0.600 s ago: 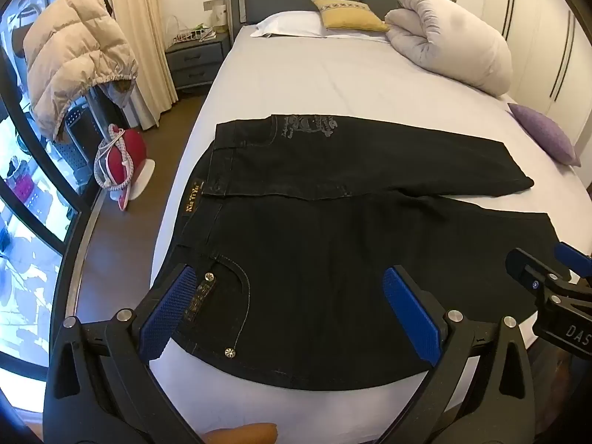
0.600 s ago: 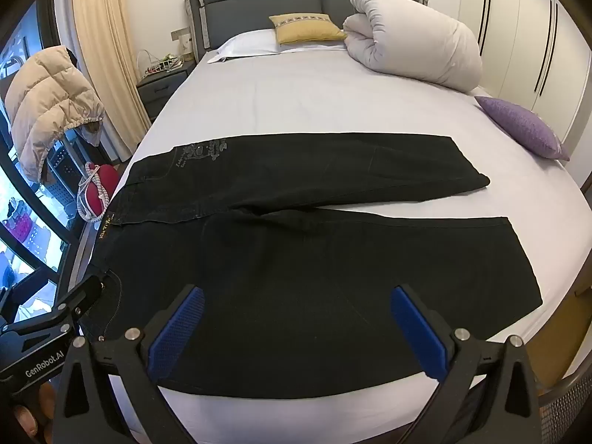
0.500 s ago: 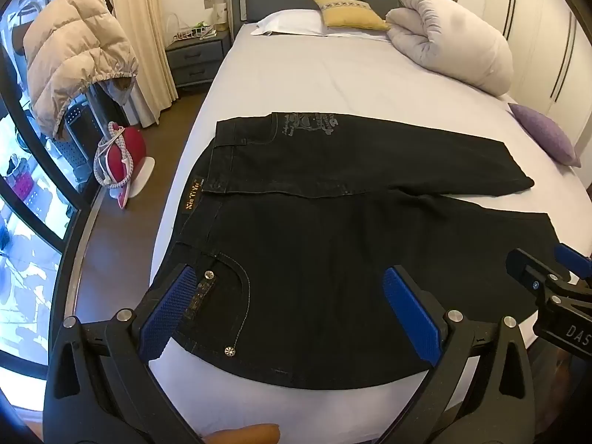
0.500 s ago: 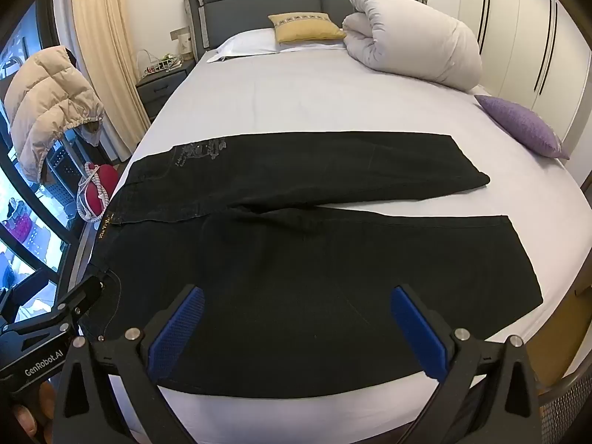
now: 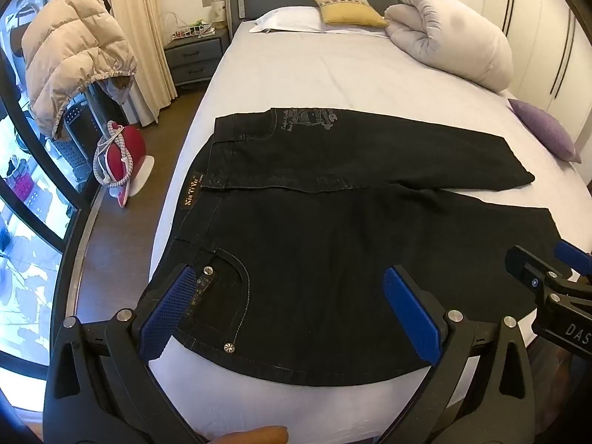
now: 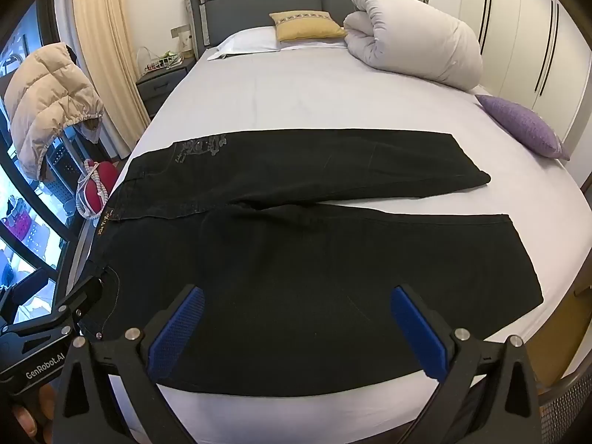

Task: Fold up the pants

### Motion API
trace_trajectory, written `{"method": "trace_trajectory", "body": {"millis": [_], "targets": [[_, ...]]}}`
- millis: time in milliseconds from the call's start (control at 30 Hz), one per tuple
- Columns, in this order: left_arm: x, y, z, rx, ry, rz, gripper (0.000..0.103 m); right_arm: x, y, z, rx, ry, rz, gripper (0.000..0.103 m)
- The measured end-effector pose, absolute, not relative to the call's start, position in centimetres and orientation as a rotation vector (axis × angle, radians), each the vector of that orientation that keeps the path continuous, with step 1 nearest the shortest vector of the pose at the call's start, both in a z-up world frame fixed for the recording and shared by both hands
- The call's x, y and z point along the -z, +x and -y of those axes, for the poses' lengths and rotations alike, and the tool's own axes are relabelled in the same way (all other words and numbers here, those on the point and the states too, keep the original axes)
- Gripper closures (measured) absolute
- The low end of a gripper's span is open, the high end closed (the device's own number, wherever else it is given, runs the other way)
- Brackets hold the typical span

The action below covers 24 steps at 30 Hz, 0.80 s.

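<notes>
Landmark: the bed with pale lilac sheet [image 5: 333, 74]. Off its left side, a beige puffer jacket [image 5: 74, 59] hangs above a red iron [image 5: 124, 151] on the wood floor. My left gripper [image 5: 292, 307] hovers at the bed's near edge, jaws spread wide, holding nothing, over the waist pocket of the black denim pants [image 5: 333, 229]. The pants lie flat across the bed, legs pointing right. My right gripper [image 6: 296, 327] hovers likewise, jaws wide apart, empty, over the nearer leg.
</notes>
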State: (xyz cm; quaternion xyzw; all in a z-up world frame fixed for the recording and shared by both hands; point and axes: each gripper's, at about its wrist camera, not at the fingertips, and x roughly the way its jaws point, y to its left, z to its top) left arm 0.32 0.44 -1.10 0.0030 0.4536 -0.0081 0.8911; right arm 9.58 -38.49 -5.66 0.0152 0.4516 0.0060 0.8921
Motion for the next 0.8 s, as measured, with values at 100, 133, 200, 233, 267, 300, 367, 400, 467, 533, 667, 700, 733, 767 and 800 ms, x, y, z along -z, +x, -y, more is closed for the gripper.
{"method": "trace_trajectory", "body": {"millis": [100,133,200,233,267,300,367,400,467,533,667,700,733,767,800], "targets": [[1.25,0.33,-0.54,0.018,0.007,-0.944,0.000,5.68,9.56,38.47,-0.012,0.032,-0.937,0.000],[1.27,0.34,-0.53,0.018,0.007,-0.944,0.000,5.69,9.56,38.46,-0.012,0.032,-0.937,0.000],[1.43,0.36,-0.66,0.019,0.007,-0.946,0.000,5.69,9.56,38.47,-0.012,0.031,-0.938,0.000],[1.57,0.36,-0.64,0.018,0.007,-0.947,0.000,5.70,9.55,38.48,-0.012,0.032,-0.938,0.000],[1.60,0.37,-0.67,0.018,0.007,-0.948,0.000,5.78,9.52,38.41,-0.012,0.031,-0.938,0.000],[1.55,0.44,-0.61,0.018,0.007,-0.949,0.000,5.79,9.52,38.39,-0.012,0.031,-0.938,0.000],[1.60,0.45,-0.61,0.018,0.007,-0.950,0.000,5.84,9.49,38.37,-0.012,0.031,-0.939,0.000],[1.61,0.46,-0.62,0.018,0.008,-0.949,0.000,5.80,9.52,38.41,-0.014,0.031,-0.939,0.000],[1.60,0.47,-0.61,0.018,0.007,-0.950,0.000,5.94,9.40,38.25,-0.014,0.029,-0.938,0.000],[1.61,0.46,-0.56,0.018,0.007,-0.951,0.000,5.94,9.41,38.26,-0.014,0.030,-0.939,0.000],[1.58,0.44,-0.55,0.017,0.007,-0.952,0.000,5.95,9.43,38.25,-0.014,0.030,-0.940,0.000],[1.59,0.44,-0.55,0.018,0.007,-0.952,0.000,5.95,9.43,38.24,-0.014,0.030,-0.940,0.000],[1.60,0.45,-0.54,0.018,0.007,-0.951,0.000,5.96,9.42,38.23,-0.015,0.030,-0.940,0.000],[1.60,0.46,-0.53,0.017,0.007,-0.952,0.000,5.98,9.40,38.22,-0.015,0.030,-0.940,0.000],[1.61,0.45,-0.53,0.017,0.007,-0.952,0.000,5.94,9.46,38.26,-0.016,0.029,-0.941,0.000]]}}
